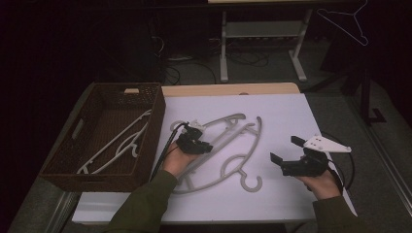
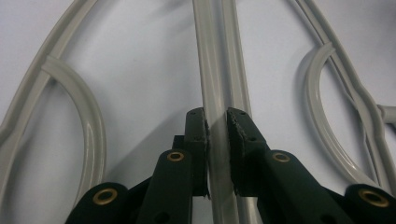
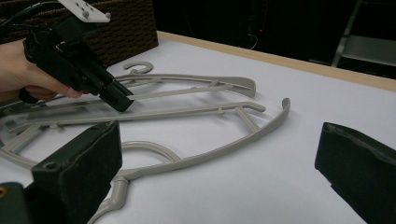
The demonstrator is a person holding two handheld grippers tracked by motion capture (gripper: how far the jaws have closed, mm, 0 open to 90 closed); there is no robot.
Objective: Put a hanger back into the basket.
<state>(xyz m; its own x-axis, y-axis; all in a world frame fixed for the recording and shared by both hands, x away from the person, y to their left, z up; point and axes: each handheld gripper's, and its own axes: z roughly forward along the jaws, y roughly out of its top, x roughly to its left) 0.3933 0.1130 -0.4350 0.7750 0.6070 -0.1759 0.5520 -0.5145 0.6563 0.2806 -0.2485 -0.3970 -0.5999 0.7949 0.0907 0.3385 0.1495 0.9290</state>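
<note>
Two grey plastic hangers (image 1: 245,145) lie overlapping on the white sheet in the middle of the table. My left gripper (image 1: 206,147) reaches in from the left and is shut on a straight bar of one hanger. In the left gripper view the bar (image 2: 212,70) runs up between the pads, and my left gripper (image 2: 217,121) pinches it from both sides. The right gripper view shows the left gripper (image 3: 122,102) tip down on the hanger bars (image 3: 187,112). My right gripper (image 1: 285,149) hovers open to the right of the hangers, with nothing between its jaws (image 3: 217,140).
A brown wicker basket (image 1: 154,121) stands at the table's left with pale hangers (image 1: 121,141) inside. Another hanger (image 1: 347,22) hangs in the dark at the top right. The wooden table edge (image 1: 228,90) runs along the back, with a desk frame (image 1: 223,48) beyond.
</note>
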